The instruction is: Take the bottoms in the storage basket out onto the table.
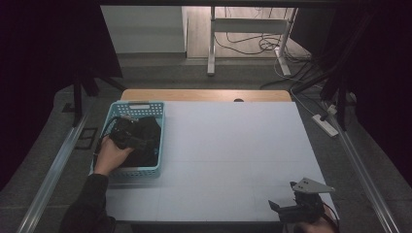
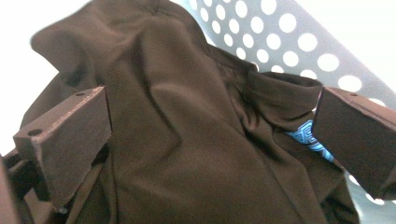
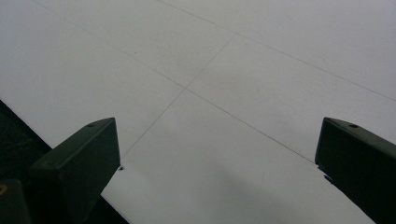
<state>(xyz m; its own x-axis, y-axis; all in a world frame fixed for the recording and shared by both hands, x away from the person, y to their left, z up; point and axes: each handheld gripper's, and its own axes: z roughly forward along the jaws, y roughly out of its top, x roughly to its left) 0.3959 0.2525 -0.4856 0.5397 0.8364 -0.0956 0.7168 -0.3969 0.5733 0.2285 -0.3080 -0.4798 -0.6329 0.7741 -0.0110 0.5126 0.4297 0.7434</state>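
- Dark garment [image 1: 145, 141] lies bunched in a light blue perforated plastic basket [image 1: 160, 141] at the left edge of the white tabletop [image 1: 233, 155], toward the far corner, in the high view. The left tool [image 1: 127, 137] reaches down into the basket over the cloth, the hand [image 1: 111, 156] behind it; black on black makes its jaws hard to make out here.
- At the near right corner of the tabletop, the right tool [image 1: 286, 206] hovers with a grey three-cornered plate on top; its hand is cut off by the bottom edge.
- In the left gripper view, the garment [image 2: 196, 140] is soft, matte, dark brown-black fabric in deep folds, with a small blue print [image 2: 308, 140] half hidden by the right jaw. The blocky black jaws stand wide apart on either side of the cloth, released. The basket wall [image 2: 289, 37] shows round holes.
- In the right gripper view, the right tool's jaws are spread wide, released, above the smooth white tabletop [image 3: 233, 70] crossed by thin seam lines.
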